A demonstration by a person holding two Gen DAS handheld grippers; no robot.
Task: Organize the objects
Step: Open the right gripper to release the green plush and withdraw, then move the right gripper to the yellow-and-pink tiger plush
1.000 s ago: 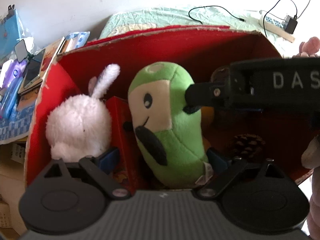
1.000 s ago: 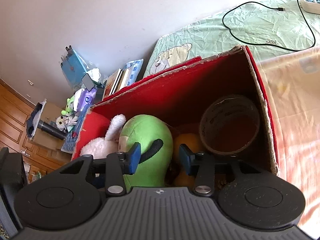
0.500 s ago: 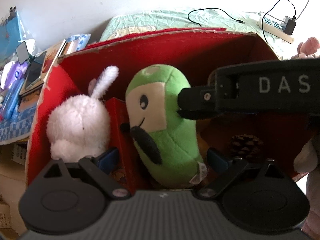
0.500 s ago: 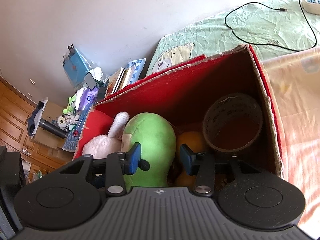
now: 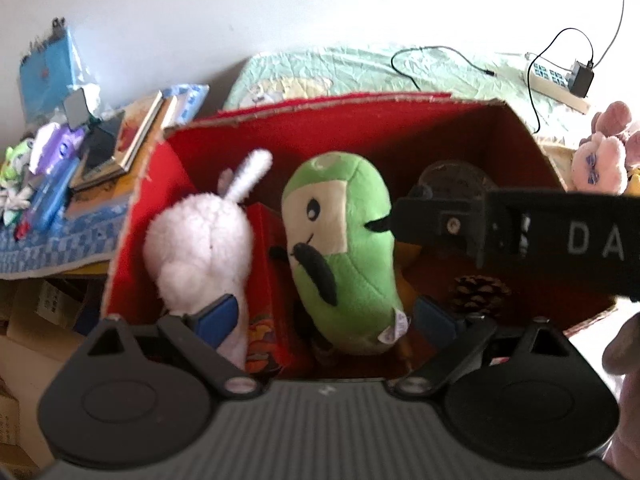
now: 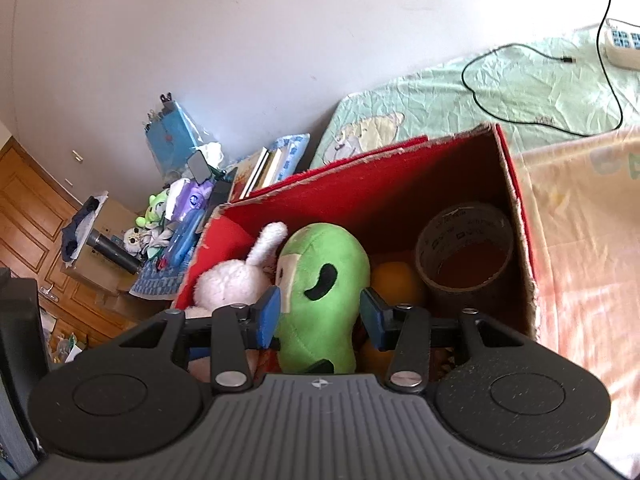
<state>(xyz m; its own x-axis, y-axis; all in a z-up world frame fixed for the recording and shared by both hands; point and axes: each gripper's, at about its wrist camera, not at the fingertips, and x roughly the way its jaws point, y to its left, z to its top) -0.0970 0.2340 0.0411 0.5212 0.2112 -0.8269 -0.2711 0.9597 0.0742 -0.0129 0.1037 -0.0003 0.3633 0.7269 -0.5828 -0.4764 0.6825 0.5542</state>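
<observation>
A green plush (image 5: 340,248) stands upright in the red cardboard box (image 5: 360,128), beside a white bunny plush (image 5: 200,248). My left gripper (image 5: 325,316) is open wide at the box's near edge, its fingers either side of the green plush's base without touching it. My right gripper (image 5: 400,220) reaches in from the right, its tip against the plush's upper right side. In the right wrist view the green plush (image 6: 320,280) shows in the gap of the right gripper (image 6: 321,316). That gap is moderate, and I see no squeeze on the plush.
The box (image 6: 400,184) also holds a tape roll (image 6: 464,256), an orange ball (image 6: 394,280), a pine cone (image 5: 478,294) and a small red carton (image 5: 268,280). Books and clutter (image 5: 120,148) lie left, a pink plush (image 5: 600,160) and power strip (image 5: 552,80) right.
The right gripper has shifted left, so the green plush now sits centred between its fingers; its gap is unchanged. The left gripper has drawn back slightly and stayed open.
</observation>
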